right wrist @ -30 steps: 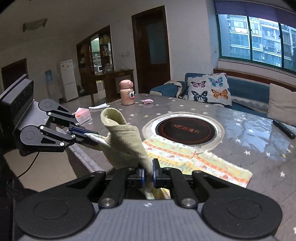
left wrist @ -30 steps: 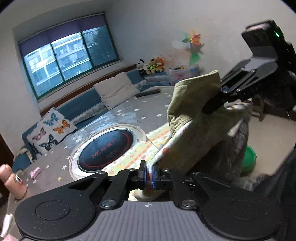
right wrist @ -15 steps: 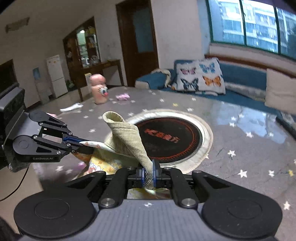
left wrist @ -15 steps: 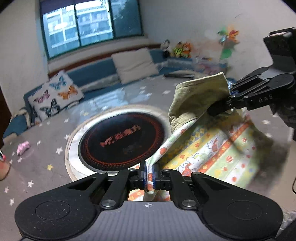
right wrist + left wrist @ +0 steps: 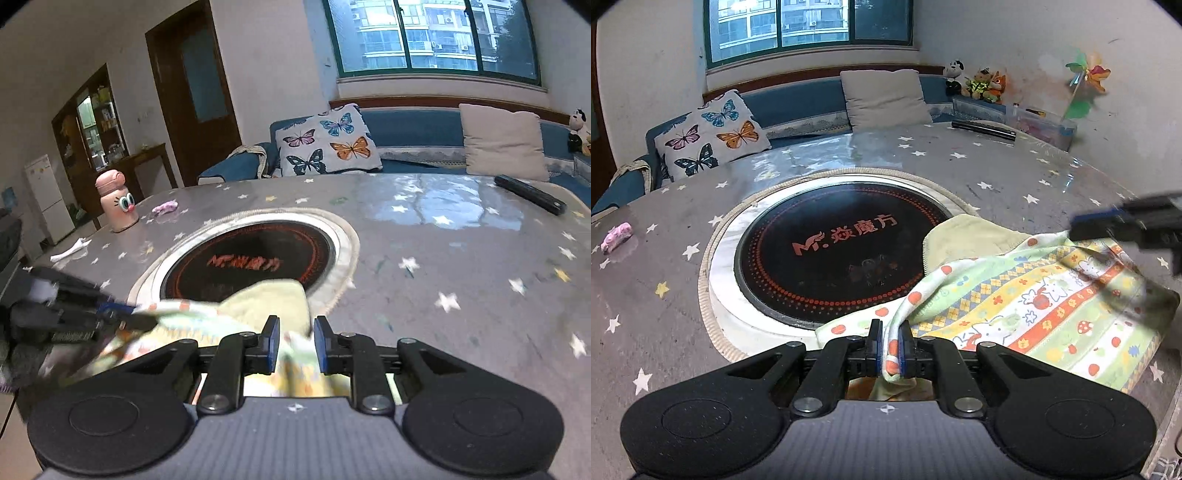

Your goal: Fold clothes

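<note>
**Folded edge laid down, jaws letting go**

Both grippers have come down from a raised carry a second ago, and the patterned cloth point(image 5: 1027, 306) that hung between them now lies on the table, its pale green underside turned over near the hob.

Nearest the left wrist camera, the left gripper point(image 5: 890, 343) has just been opening a little; a narrow gap shows on one side, though a pinch of cloth hem sits between its pads and leans on the right one. The right gripper point(image 5: 295, 341) has just been opening too, and stands wider: cloth lies between its jaws with clear gaps on both sides, so it grips nothing.

This looks like the end of one fold. Next, I judge, both tools must back off without dragging the hem, then find the new edges for a second fold.

Beyond the cloth, the grey star-printed table point(image 5: 997, 166) carries a round black hob point(image 5: 842, 254), partly covered by the cloth's corner. Further off stand a pink bottle point(image 5: 116, 201) and a black remote point(image 5: 530, 194), then a butterfly cushion point(image 5: 327, 144) on the blue bench under the window.
</note>
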Available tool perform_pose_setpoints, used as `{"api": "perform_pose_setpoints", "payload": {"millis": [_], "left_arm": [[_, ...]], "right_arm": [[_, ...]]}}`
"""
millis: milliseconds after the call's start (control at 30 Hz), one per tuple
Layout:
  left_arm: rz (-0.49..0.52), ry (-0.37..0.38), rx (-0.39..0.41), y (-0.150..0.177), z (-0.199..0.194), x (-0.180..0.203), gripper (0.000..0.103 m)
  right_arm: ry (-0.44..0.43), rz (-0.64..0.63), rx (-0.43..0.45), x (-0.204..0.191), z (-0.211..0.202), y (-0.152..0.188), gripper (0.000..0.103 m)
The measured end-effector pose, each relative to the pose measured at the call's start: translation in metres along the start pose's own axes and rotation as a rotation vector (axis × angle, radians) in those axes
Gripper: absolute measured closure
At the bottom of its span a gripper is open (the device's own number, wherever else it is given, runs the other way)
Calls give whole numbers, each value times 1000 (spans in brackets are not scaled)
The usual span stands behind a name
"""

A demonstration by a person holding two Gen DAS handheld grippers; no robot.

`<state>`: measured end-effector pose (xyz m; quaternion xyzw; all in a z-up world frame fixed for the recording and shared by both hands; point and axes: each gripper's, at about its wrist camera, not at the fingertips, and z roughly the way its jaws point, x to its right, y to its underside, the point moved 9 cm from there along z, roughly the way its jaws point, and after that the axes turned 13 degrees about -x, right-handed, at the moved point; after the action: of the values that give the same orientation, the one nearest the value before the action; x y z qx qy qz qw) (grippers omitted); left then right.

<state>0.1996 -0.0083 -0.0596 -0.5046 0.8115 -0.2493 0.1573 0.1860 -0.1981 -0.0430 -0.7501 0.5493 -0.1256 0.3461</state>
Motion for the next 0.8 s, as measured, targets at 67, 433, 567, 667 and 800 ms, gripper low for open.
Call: {"api": "perform_pose_setpoints", "payload": {"millis": [67,433,567,667,800], "left_arm": [[-5,-6,-1,-2,1,-2,88],[-91,-108,-6,-11,4,-29,76],[-100,-115,25,-16,-10,-25,78],[-64,-83,52,-21,-22,-7,78],[-15,7,64,-28,-27,24,78]], "right_arm": [[10,4,-20,2,-3,13,83],[155,103,-1,39,-4,21,87],[100,77,4,21,-4,11,87],[35,57,-30,5,9,6,88],[22,83,-89,5,38,-2,89]]}}
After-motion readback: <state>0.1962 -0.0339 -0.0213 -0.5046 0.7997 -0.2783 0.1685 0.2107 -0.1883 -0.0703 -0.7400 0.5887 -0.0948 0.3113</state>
